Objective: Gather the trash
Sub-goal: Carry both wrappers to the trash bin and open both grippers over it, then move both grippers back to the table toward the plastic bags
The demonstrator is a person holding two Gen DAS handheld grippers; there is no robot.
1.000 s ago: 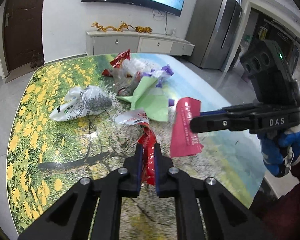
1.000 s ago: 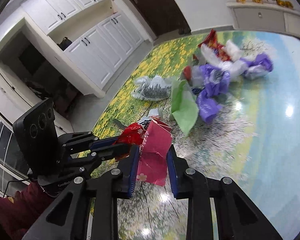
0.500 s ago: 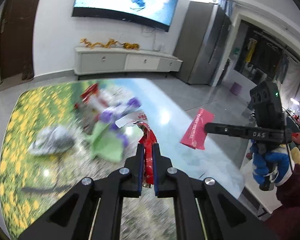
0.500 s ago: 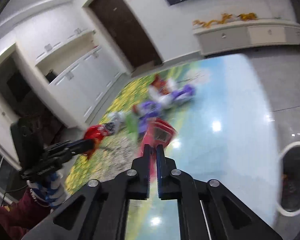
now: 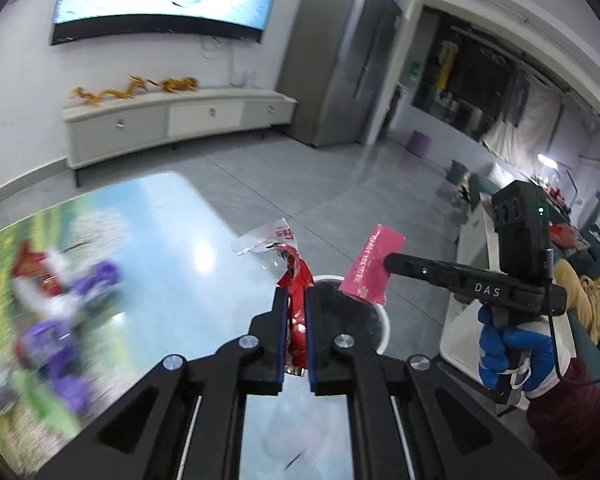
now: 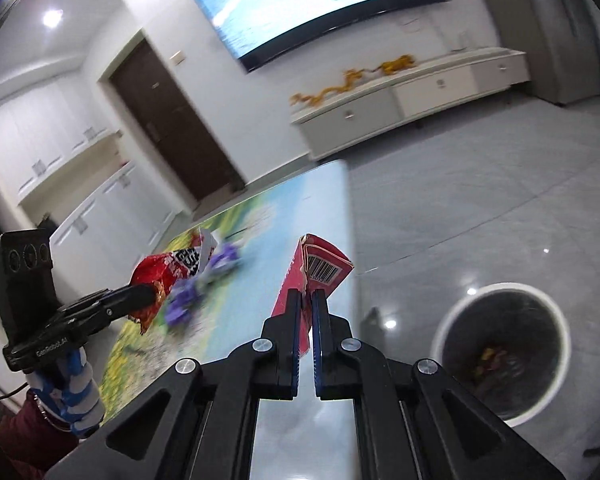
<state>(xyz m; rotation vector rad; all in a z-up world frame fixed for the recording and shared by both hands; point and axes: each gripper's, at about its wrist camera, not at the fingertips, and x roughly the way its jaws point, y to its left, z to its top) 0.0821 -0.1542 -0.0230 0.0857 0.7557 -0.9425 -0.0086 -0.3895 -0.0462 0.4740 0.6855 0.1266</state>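
Note:
My left gripper (image 5: 296,294) is shut on a crumpled red snack wrapper (image 5: 297,276) with a white torn top, held in the air above the table's right edge. My right gripper (image 6: 306,296) is shut on a flattened pink-red carton (image 6: 320,270) with a barcode. In the left wrist view that carton (image 5: 372,270) hangs just right of the wrapper, over a round white bin (image 5: 382,320). The right wrist view shows the bin (image 6: 504,348) on the floor at lower right, dark inside with some scraps, and the wrapper (image 6: 168,272) at left in the left gripper (image 6: 156,294).
The table (image 5: 172,240) with a flower-and-sky print still carries blurred purple, green and red trash (image 5: 56,320) at its left. Grey tiled floor lies beyond the table edge. A low white cabinet (image 5: 180,120) and a wall screen stand at the back. Gloved hands (image 5: 508,352) hold both grippers.
Both grippers lifted their pieces off the table and swung right, toward the table's edge and the bin. The right jaws, wider a second ago, closed flat on the carton.

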